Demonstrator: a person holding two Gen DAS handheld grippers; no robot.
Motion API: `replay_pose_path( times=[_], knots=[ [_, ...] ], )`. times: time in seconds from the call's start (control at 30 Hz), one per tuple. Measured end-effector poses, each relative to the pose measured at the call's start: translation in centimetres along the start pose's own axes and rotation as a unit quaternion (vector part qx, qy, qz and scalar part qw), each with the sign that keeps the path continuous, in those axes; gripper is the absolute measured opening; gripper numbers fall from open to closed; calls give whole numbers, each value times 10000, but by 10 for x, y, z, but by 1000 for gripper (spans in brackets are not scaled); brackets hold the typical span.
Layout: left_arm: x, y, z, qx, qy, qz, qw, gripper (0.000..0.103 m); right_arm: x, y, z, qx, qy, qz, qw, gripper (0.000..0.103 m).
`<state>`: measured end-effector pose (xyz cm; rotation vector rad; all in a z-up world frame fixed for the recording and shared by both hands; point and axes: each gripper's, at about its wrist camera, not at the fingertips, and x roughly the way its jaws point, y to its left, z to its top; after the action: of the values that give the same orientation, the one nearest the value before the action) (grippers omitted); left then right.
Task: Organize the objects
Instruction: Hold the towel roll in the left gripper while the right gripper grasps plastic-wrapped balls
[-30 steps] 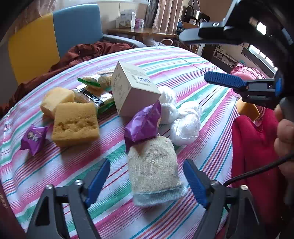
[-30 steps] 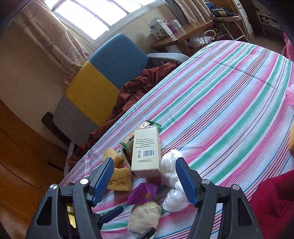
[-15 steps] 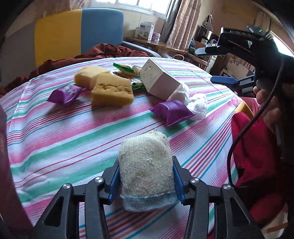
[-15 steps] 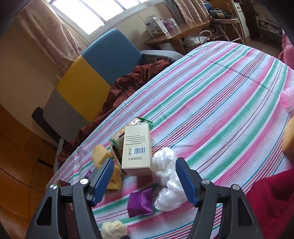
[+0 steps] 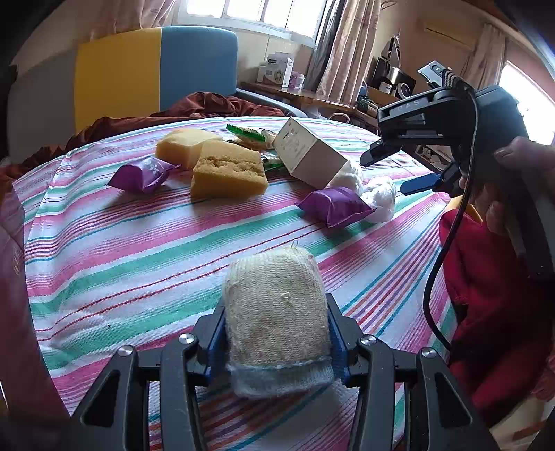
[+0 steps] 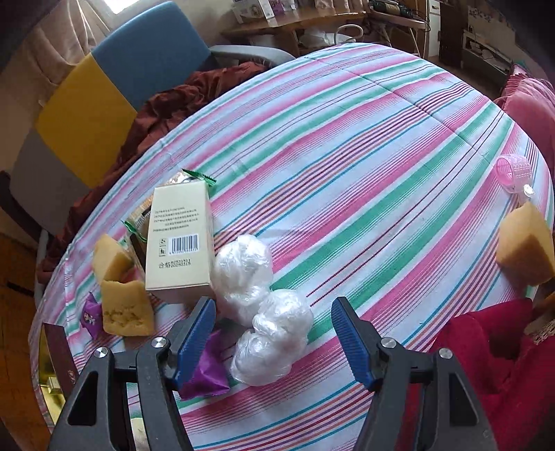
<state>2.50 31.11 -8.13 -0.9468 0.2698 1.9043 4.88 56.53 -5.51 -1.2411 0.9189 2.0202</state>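
Left gripper (image 5: 275, 333) fingers are now clamping the scrubbing pad (image 5: 275, 312), pulling it clear of the pile; right gripper (image 6: 274, 343) fingers are hanging wide over the plastic bags (image 6: 263, 295).

Yellow/blue chair (image 5: 156, 73), sunlit window (image 5: 256, 12) behind.

A lived-in home: curtained window (image 5: 242, 14), armchair (image 5: 156, 69) and a table under a striped cloth (image 6: 347, 156).

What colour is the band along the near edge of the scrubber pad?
Pale blue on the beige scrubber pad, clearest in the left wrist view.
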Motion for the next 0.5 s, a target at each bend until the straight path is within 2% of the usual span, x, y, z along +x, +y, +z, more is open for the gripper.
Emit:
replay_pose_path(
  times=[0.2,0.3,0.37,0.4,0.43,0.5],
  knots=[
    [-1,3,-2,-32,-43,-78,10000,50,12,9,-3,-187,291,-132,9993,70],
    [-1,2,-3,-10,-60,-79,10000,50,27,15,-8,-274,654,-121,9974,70],
    [-1,3,-3,-23,-66,-95,9999,50,37,24,-13,-459,878,-152,9950,60],
    [-1,3,-3,-42,-70,-116,9999,50,36,30,-15,-597,751,-266,9950,50],
    [-2,4,-4,-59,-75,-135,9999,50,37,34,-17,-718,722,-304,9943,45],
    [-2,4,-4,-72,-82,-143,9998,50,38,41,-20,-935,713,-391,9923,44]
  ],
)
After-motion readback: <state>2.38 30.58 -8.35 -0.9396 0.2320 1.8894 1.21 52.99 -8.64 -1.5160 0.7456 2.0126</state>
